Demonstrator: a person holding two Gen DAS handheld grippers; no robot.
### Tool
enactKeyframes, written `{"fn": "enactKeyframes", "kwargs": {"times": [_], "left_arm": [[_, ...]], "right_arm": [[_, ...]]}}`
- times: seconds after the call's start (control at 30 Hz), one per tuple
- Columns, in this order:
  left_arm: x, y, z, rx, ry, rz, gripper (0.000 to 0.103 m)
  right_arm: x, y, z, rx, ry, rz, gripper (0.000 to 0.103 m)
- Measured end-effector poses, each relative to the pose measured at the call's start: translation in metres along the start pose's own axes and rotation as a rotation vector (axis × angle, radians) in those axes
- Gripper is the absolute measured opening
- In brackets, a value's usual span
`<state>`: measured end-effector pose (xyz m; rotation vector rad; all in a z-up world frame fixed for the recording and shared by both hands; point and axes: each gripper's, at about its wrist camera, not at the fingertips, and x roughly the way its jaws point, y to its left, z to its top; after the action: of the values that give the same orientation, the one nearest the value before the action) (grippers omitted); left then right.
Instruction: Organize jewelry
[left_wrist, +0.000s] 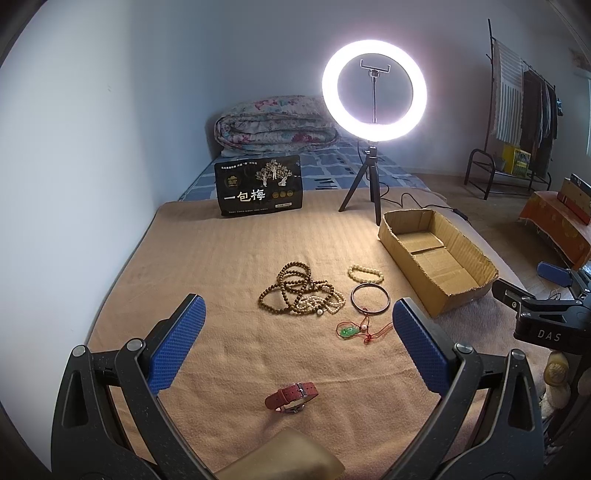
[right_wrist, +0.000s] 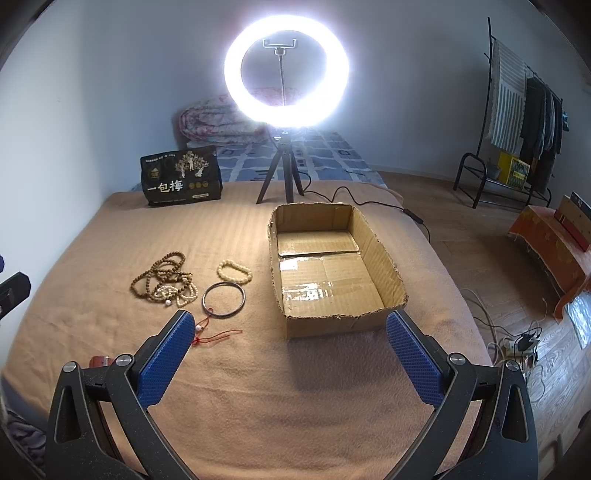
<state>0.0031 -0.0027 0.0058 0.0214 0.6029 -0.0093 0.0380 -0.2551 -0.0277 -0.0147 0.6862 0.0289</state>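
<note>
Jewelry lies on a tan blanket (left_wrist: 229, 258). A brown bead necklace (left_wrist: 291, 284) is tangled with a white pearl strand (left_wrist: 325, 302). Beside them lie a cream bead bracelet (left_wrist: 365, 274), a metal bangle (left_wrist: 370, 299), a green pendant on red cord (left_wrist: 347, 331) and a red-strap watch (left_wrist: 291, 397). My left gripper (left_wrist: 297, 325) is open and empty, with the watch near between its jaws. My right gripper (right_wrist: 290, 339) is open and empty in front of an empty cardboard box (right_wrist: 384, 258). The necklace (right_wrist: 162, 277), bracelet (right_wrist: 234, 271) and bangle (right_wrist: 224, 299) lie left of it.
A lit ring light on a tripod (left_wrist: 373, 90) stands behind the box, its cable trailing right. A black snack bag (left_wrist: 259, 186) stands at the back. A folded quilt (left_wrist: 277, 123) lies beyond. A clothes rack (left_wrist: 517, 110) and floor cables (right_wrist: 517, 343) are to the right.
</note>
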Motion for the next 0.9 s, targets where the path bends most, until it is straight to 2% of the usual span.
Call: {"fn": "enactKeyframes", "kwargs": {"times": [0.6, 0.77, 0.9], "left_arm": [[0.005, -0.007, -0.008, -0.012, 0.006, -0.008, 0.103], [0.009, 0.003, -0.020, -0.014, 0.019, -0.015, 0.103], [0.010, 0.022, -0.025, -0.027, 0.058, -0.019, 0.103]], "right_arm": [[0.003, 0.004, -0.002, -0.014, 0.008, 0.017, 0.103], [0.004, 0.009, -0.001, -0.041, -0.001, 0.033, 0.103], [0.008, 0.012, -0.002, -0.065, -0.003, 0.036, 0.103]]}}
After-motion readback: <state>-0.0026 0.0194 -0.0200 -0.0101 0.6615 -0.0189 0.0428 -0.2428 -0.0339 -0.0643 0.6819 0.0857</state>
